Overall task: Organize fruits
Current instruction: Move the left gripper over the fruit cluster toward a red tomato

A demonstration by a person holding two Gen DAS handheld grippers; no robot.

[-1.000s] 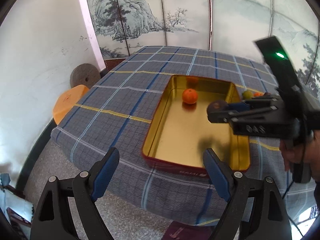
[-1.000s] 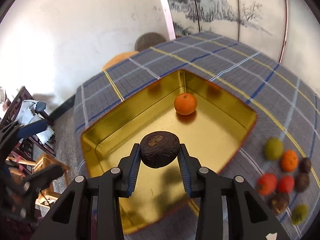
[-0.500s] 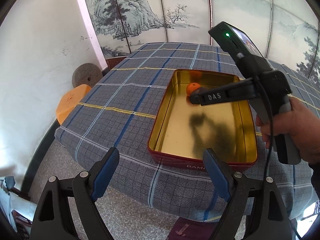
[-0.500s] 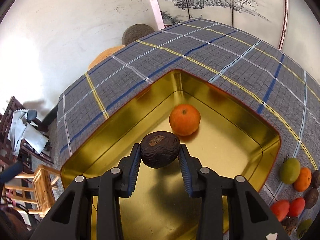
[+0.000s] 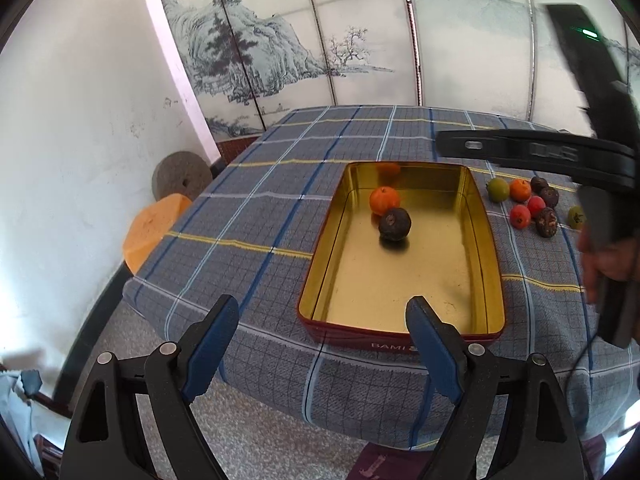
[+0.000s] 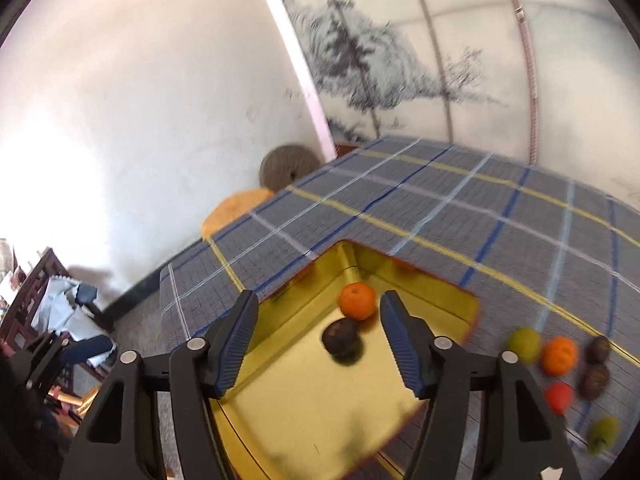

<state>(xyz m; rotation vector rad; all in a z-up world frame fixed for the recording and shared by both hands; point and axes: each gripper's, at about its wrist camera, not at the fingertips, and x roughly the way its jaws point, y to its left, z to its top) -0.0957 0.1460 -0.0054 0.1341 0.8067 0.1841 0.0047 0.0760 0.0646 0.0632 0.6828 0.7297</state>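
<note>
A gold tin tray [image 5: 404,292] with a red outer wall sits on the plaid tablecloth. In it lie an orange [image 5: 384,200] and a dark brown wrinkled fruit [image 5: 394,224], touching each other. They also show in the right wrist view: the orange [image 6: 357,301] and the dark fruit [image 6: 341,337] in the tray [image 6: 304,412]. My right gripper [image 6: 318,344] is open and empty, raised above the tray; its body [image 5: 536,152] crosses the left wrist view at upper right. My left gripper [image 5: 322,348] is open and empty before the tray's near edge.
Several loose fruits lie on the cloth right of the tray: a green one [image 5: 498,189], an orange one [image 5: 520,190], red ones [image 5: 520,216], dark ones [image 5: 546,222]. An orange stool [image 5: 154,228] and a round stone [image 5: 182,174] stand left of the table. A painted screen stands behind.
My right gripper opened and let go of the dark fruit, which now lies in the tray beside the orange. The right gripper then rose and drew back to the right.
</note>
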